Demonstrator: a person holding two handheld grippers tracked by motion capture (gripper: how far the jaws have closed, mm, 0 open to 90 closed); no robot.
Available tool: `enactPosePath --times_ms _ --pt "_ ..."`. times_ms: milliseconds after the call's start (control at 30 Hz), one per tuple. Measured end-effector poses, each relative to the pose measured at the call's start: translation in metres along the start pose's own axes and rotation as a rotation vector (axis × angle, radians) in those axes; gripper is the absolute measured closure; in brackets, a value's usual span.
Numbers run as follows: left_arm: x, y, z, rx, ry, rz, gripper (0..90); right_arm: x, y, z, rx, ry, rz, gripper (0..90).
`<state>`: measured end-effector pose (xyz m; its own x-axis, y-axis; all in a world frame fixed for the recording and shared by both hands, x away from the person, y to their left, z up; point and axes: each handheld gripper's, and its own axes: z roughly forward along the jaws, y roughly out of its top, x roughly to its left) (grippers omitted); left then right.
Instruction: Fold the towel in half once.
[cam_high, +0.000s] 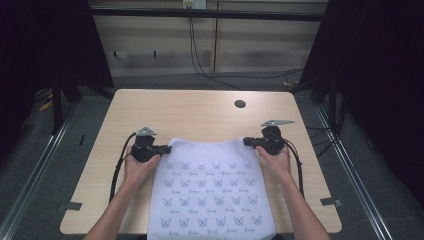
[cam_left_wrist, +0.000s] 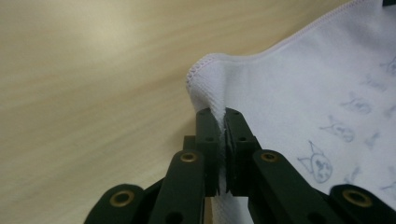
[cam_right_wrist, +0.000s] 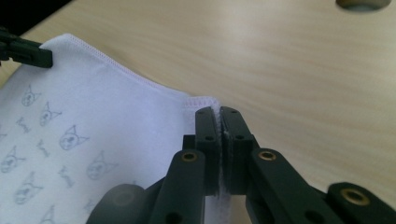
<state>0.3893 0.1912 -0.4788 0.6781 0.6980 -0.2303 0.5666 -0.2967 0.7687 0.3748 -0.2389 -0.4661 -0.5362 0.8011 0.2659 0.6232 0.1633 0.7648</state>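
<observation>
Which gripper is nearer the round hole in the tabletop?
Right. The right gripper, shut on the cloth, sits just below the hole; the left gripper holds the opposite corner, farther off.

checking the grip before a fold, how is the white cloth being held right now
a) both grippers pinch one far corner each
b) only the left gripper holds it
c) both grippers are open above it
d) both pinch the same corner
a: the left gripper and the right gripper are each shut on their own far corner of the cloth, and each gripper view shows fabric clamped between closed jaws.
</observation>
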Motion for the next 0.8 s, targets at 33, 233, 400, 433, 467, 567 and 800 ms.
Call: enactPosePath --times_ms 33,233,400,433,467,567,800 --pt "0.000 0.004 -0.006 -0.020 -0.003 0.006 86.5 0.000 0.003 -0.004 -0.016 0.004 0.003 86.8" --pt "0.000 0.035 -0.034 -0.132 -0.010 0.001 86.5 0.001 0.036 -0.033 -0.114 0.021 0.005 86.9" --pt "-0.002 0.056 -0.061 -0.220 -0.008 0.006 86.5 0.009 0.068 -0.059 -0.189 0.029 -0.019 87.0" --pt "-0.001 0.063 -0.066 -0.233 -0.013 0.001 86.5 0.010 0.075 -0.063 -0.201 0.029 -0.027 87.0" --pt "0.000 0.072 -0.071 -0.247 -0.003 0.011 86.5 0.011 0.085 -0.068 -0.218 0.024 -0.038 87.0" --pt "0.000 0.097 -0.083 -0.280 0.014 0.034 86.4 0.011 0.107 -0.079 -0.267 0.026 -0.037 87.1" --pt "0.006 0.144 -0.105 -0.408 -0.002 -0.005 86.3 0.016 0.176 -0.101 -0.319 -0.021 -0.085 87.2"
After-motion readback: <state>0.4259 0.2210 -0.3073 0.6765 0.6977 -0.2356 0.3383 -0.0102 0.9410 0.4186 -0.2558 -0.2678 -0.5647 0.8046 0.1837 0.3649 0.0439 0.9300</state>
